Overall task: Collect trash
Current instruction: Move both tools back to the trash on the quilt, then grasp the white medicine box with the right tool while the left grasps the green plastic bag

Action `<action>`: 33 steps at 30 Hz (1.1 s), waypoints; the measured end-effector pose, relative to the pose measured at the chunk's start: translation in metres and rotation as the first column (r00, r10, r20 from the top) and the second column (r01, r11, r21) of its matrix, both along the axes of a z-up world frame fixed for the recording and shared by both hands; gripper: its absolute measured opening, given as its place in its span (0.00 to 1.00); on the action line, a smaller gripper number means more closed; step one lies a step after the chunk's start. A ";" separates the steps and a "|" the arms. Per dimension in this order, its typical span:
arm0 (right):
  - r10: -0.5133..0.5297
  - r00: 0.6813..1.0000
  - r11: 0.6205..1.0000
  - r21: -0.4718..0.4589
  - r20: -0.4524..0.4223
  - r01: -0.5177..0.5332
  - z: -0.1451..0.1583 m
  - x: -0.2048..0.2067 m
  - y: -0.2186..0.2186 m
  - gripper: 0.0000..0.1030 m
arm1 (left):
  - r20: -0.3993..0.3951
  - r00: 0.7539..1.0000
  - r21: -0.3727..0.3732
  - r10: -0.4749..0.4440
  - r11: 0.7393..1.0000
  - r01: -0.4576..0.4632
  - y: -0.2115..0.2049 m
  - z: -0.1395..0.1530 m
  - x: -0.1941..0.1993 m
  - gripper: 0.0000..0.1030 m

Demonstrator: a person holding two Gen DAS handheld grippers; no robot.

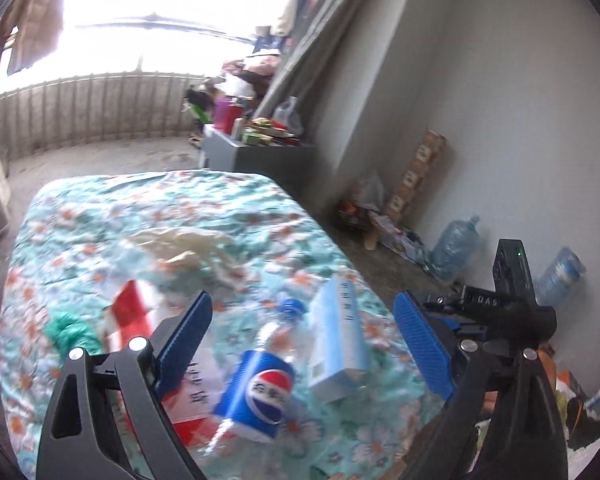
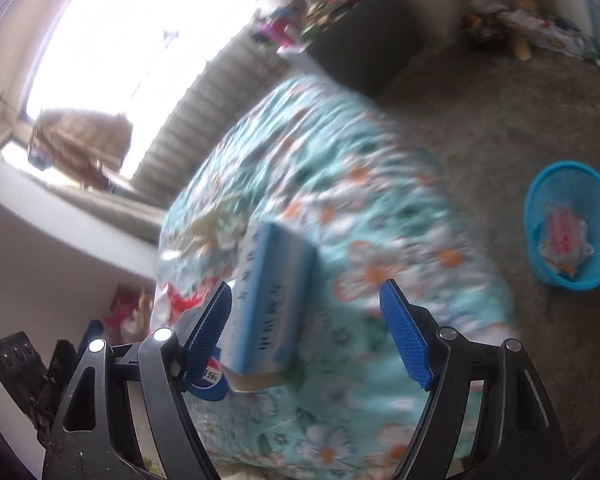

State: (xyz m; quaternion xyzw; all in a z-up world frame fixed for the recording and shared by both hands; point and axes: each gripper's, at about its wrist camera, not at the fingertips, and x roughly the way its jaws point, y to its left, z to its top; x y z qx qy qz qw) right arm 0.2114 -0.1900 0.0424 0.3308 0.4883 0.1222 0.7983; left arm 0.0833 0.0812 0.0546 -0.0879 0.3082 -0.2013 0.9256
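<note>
Both the left gripper (image 1: 302, 344) and right gripper (image 2: 306, 334) hang empty-jawed over a flowered bed where a soda bottle (image 1: 260, 384) and blue carton (image 1: 338, 344) lie (the basket (image 2: 572, 226) waits on the floor), each best squared across its target before squeezing.

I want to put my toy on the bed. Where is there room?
The far end of the bed cover, beyond the crumpled white bag, is bare. It is crowded near you: Pepsi bottle, blue-and-white box, red-and-white packaging.

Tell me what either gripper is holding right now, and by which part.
Nothing is held. The left gripper and right gripper are both open above the bed, jaws clear of the bottle and box.
</note>
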 end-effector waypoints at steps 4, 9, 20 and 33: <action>0.079 0.997 0.996 -0.032 -0.024 -0.080 -0.007 0.019 0.042 0.71 | -0.009 0.998 -0.010 0.069 0.998 -0.069 0.032 -0.004 -0.004 0.87; 0.119 0.991 0.990 -0.067 -0.066 -0.123 -0.018 0.033 0.073 0.70 | -0.039 0.989 0.045 0.140 0.989 -0.139 0.053 -0.019 -0.006 0.87; 0.127 0.987 0.986 -0.092 -0.098 -0.136 -0.026 0.025 0.075 0.46 | -0.080 0.990 0.126 0.113 0.987 -0.102 0.044 -0.049 0.000 0.87; 0.083 0.991 0.992 -0.082 -0.101 -0.091 -0.027 0.007 0.052 0.31 | -0.069 0.975 0.114 0.213 0.972 -0.204 0.083 -0.059 -0.008 0.84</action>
